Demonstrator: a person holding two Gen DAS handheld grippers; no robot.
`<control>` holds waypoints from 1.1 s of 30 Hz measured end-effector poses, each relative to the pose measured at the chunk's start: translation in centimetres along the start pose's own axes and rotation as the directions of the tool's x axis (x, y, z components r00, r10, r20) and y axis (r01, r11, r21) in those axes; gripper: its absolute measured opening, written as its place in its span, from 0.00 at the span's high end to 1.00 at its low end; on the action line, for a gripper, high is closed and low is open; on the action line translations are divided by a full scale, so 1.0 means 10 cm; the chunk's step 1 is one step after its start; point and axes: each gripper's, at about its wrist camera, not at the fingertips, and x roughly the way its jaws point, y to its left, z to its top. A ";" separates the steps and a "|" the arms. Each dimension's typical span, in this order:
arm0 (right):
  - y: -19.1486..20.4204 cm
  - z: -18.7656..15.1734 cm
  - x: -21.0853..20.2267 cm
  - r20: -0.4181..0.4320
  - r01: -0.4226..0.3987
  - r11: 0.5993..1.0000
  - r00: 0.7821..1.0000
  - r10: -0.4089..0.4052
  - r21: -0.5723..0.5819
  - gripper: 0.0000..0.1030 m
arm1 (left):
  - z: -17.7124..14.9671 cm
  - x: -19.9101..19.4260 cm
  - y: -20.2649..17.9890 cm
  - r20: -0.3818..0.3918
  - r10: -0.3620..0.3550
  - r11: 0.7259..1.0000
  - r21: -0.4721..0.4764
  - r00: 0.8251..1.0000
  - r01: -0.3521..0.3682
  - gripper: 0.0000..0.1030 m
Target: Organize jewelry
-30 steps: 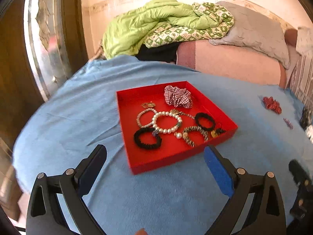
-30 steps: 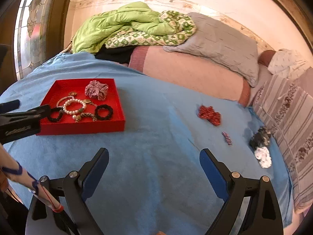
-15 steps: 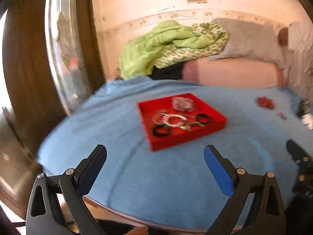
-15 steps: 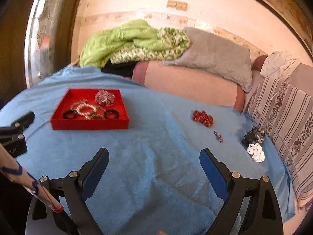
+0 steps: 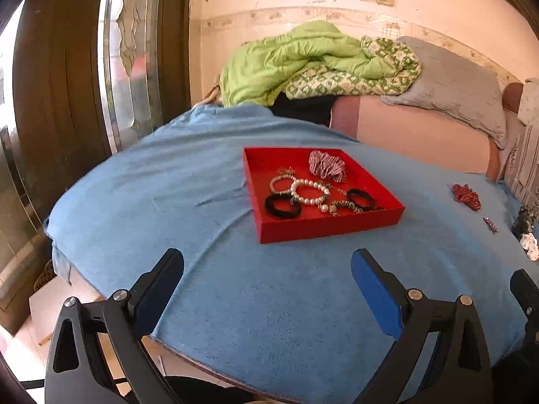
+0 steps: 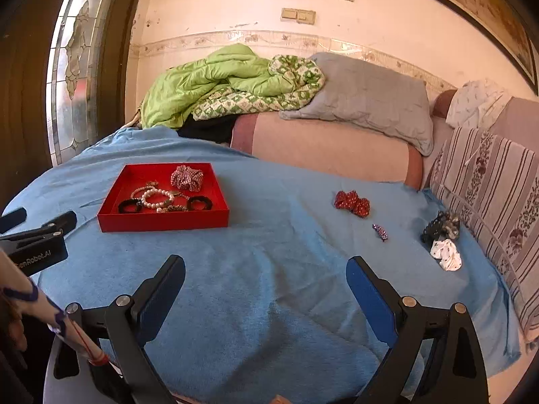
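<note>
A red tray (image 5: pixel 323 227) (image 6: pixel 161 220) sits on the blue cloth and holds a checked scrunchie (image 5: pixel 326 165), a pearl bracelet (image 5: pixel 310 192), black hair ties (image 5: pixel 282 206) and other bracelets. On the cloth to the right lie a red scrunchie (image 6: pixel 352 203), a small purple clip (image 6: pixel 380 231), a black scrunchie (image 6: pixel 441 227) and a white one (image 6: pixel 446 258). My left gripper (image 5: pixel 267 269) is open and empty, short of the tray; it also shows at the left of the right wrist view (image 6: pixel 37 232). My right gripper (image 6: pixel 266 274) is open and empty over bare cloth.
The blue cloth (image 6: pixel 269 289) covers a round table whose near edge is right below both grippers. A sofa with a green quilt (image 6: pixel 219 80), a grey pillow (image 6: pixel 367 97) and a striped cover (image 6: pixel 488 185) stands behind. A glazed wooden door (image 5: pixel 84 67) is at the left.
Both grippers have pulled back and up from the table, so the tray looks smaller and farther. Both stay open and empty. Nothing on the cloth has moved.
</note>
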 end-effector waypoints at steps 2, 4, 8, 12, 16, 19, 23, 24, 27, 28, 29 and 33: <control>0.02 -0.01 0.03 -0.011 -0.003 1.000 1.000 0.003 -0.004 0.05 | 0.00 0.07 0.00 -0.024 -0.011 1.000 -0.012 1.000 0.011 0.04; 0.05 -0.01 0.06 -0.016 -0.008 1.000 1.000 0.008 -0.011 0.05 | 0.00 0.12 0.00 -0.034 -0.003 1.000 -0.020 0.999 0.002 0.04; 0.10 -0.01 0.10 -0.025 -0.014 1.000 1.000 0.013 -0.028 0.05 | 0.00 0.20 -0.01 -0.052 -0.011 0.999 -0.039 0.999 0.009 0.04; 0.14 -0.02 0.14 -0.045 -0.032 0.999 0.999 0.030 -0.035 0.05 | -0.01 0.21 -0.02 -0.054 -0.016 0.999 -0.040 0.998 0.014 0.04; 0.20 -0.05 0.17 -0.061 -0.042 0.998 0.997 0.038 -0.054 0.05 | -0.01 0.21 -0.03 -0.053 -0.021 0.999 -0.037 0.998 0.019 0.04; 0.21 -0.06 0.18 -0.063 -0.044 0.997 0.997 0.040 -0.060 0.05 | -0.01 0.23 -0.04 -0.060 -0.021 0.999 -0.040 0.998 0.018 0.04; 0.21 -0.06 0.19 -0.066 -0.049 0.997 0.997 0.046 -0.054 0.05 | -0.01 0.23 -0.04 -0.060 -0.017 0.999 -0.039 0.998 0.015 0.04; 0.21 -0.07 0.19 -0.068 -0.051 0.997 0.997 0.048 -0.051 0.05 | -0.01 0.23 -0.05 -0.061 -0.014 0.999 -0.036 0.998 0.012 0.04; 0.22 -0.07 0.20 -0.073 -0.059 0.997 0.996 0.055 -0.050 0.05 | -0.02 0.24 -0.06 -0.060 -0.011 0.999 -0.032 0.998 0.009 0.04; 0.22 -0.07 0.20 -0.073 -0.060 0.997 0.996 0.056 -0.051 0.05 | -0.02 0.24 -0.06 -0.061 -0.007 1.000 -0.031 0.998 0.005 0.04; 0.22 -0.07 0.19 -0.069 -0.059 0.997 0.996 0.055 -0.054 0.05 | -0.02 0.24 -0.06 -0.060 -0.005 1.000 -0.031 0.998 0.004 0.04; 0.22 -0.10 0.22 -0.079 -0.061 0.997 0.995 0.057 -0.055 0.05 | -0.03 0.24 -0.06 -0.061 0.000 1.000 -0.026 0.998 -0.002 0.04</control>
